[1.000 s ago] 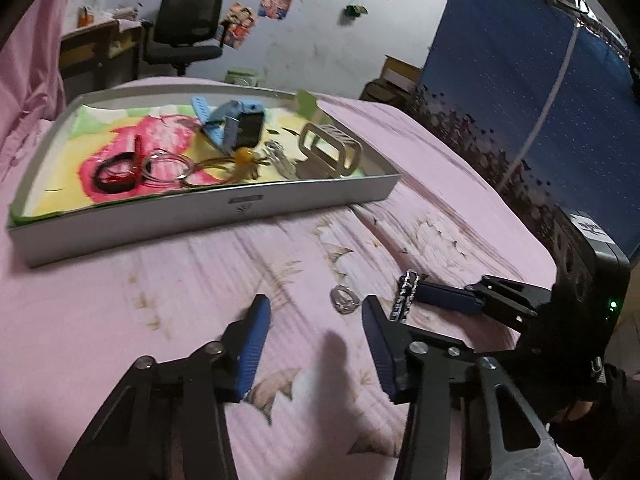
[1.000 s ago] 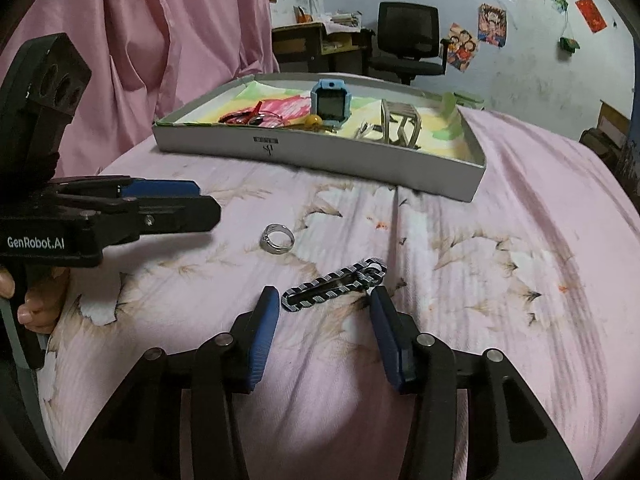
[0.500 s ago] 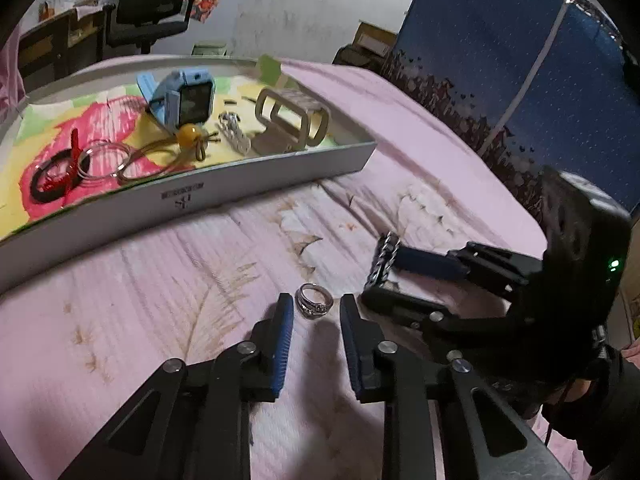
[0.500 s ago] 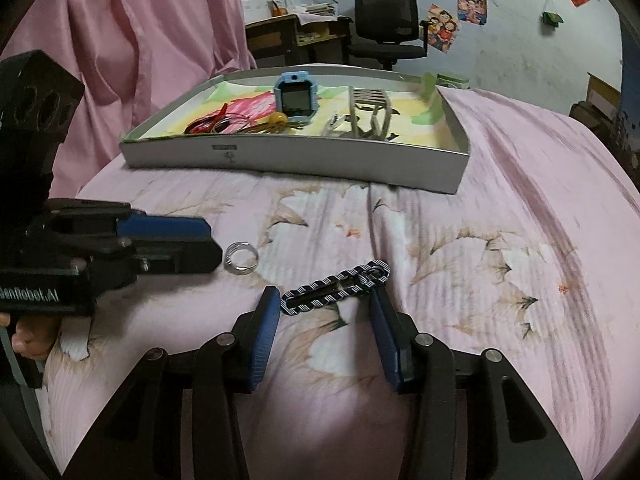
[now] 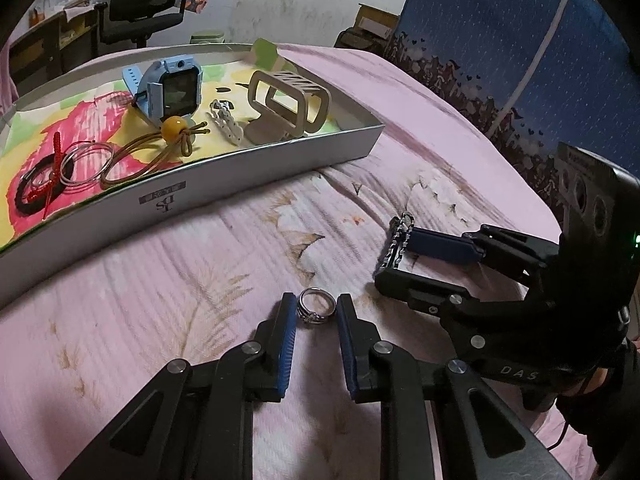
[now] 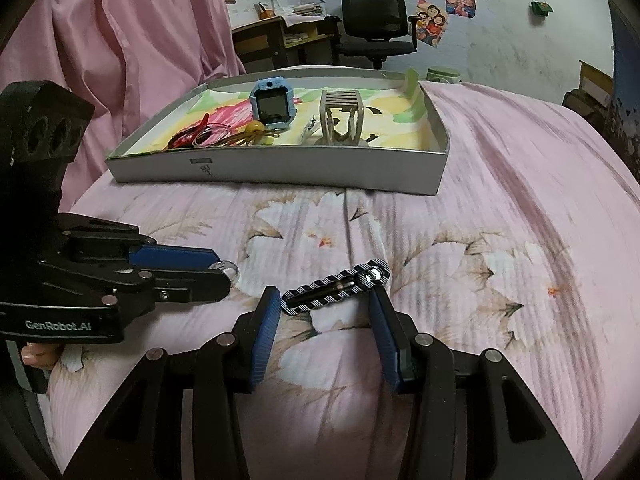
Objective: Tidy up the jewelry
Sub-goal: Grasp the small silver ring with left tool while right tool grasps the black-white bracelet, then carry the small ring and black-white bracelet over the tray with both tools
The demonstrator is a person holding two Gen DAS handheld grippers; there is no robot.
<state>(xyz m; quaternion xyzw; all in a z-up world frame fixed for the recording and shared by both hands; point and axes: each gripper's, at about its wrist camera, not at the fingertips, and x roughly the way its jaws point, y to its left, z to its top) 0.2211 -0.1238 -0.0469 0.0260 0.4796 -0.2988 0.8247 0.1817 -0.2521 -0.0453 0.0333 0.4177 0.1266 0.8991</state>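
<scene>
Silver ring (image 5: 316, 306) lying on the pink floral bedspread (image 5: 160, 288), framed between the blue pads of the left gripper (image 5: 317, 312), whose fingers stand narrowly apart on either side of it, close but with contact hard to judge. Black-and-white striped chain bracelet (image 6: 336, 287) stretched out just to the right on the same bedspread, right gripper (image 6: 324, 304) spread wide around it, both pads clear of the links. Beyond, a shallow white box tray (image 5: 256, 164) resting on the bed, lined with a colourful print and holding a blue smartwatch (image 5: 170, 90), a beige watch stand (image 5: 290, 106), a white chain piece (image 5: 226, 120), a cord with an amber bead (image 5: 176, 127), thin silver bangles (image 5: 86, 162) and a black bracelet tied with red string (image 5: 36, 188).
</scene>
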